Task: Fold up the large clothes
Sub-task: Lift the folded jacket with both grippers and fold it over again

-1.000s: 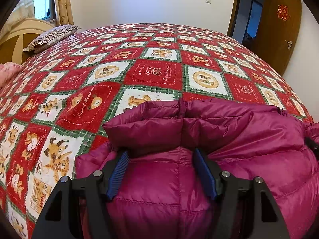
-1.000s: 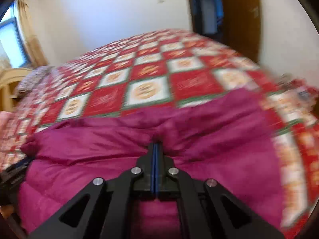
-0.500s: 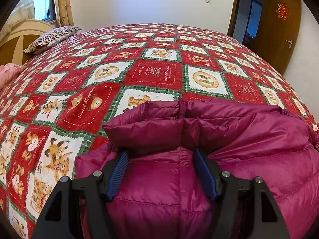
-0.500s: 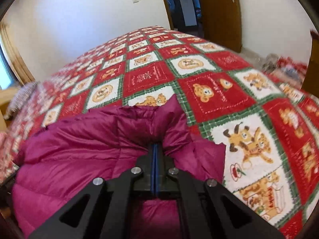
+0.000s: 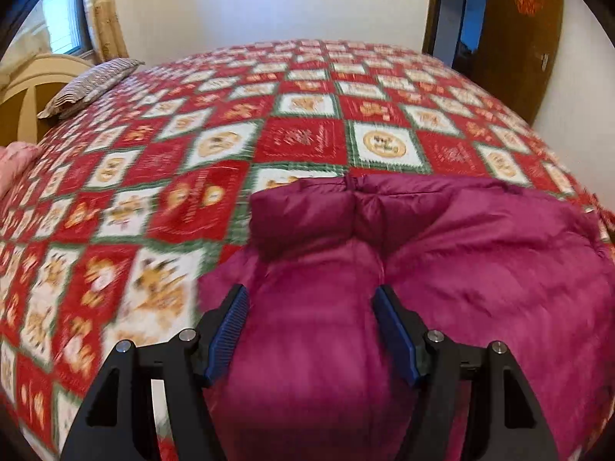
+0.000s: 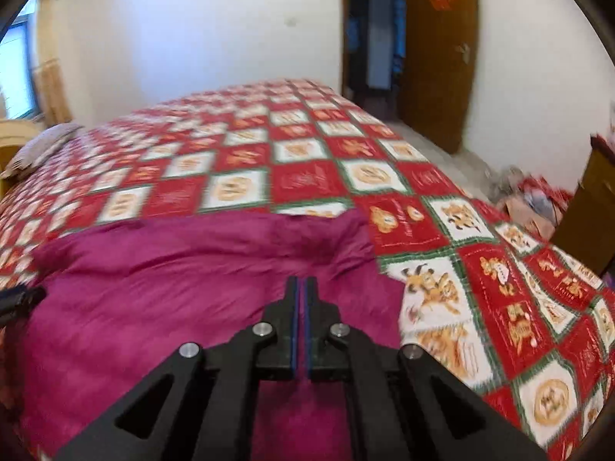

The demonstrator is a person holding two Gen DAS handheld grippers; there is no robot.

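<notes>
A magenta down jacket (image 5: 442, 253) lies folded on the bed, its collar (image 5: 307, 215) toward the far side. My left gripper (image 5: 310, 296) is open, its blue-padded fingers (image 5: 230, 322) apart over the jacket's left part, holding nothing. In the right wrist view the jacket (image 6: 173, 288) fills the lower left. My right gripper (image 6: 302, 282) is shut on a thin fold of the jacket fabric near its right edge. The left gripper's tip shows at the far left edge (image 6: 19, 299).
The bed has a red, white and green cartoon quilt (image 5: 300, 142) (image 6: 480, 269). A striped pillow (image 5: 92, 84) and cream headboard (image 5: 27, 96) are at the far left. A brown door (image 6: 438, 50) and floor clutter (image 6: 530, 196) lie to the right.
My left gripper has pulled back and up from the collar, still open. My right gripper, still shut on the fabric, has swung right and back, and the jacket's right side now lies flatter.
</notes>
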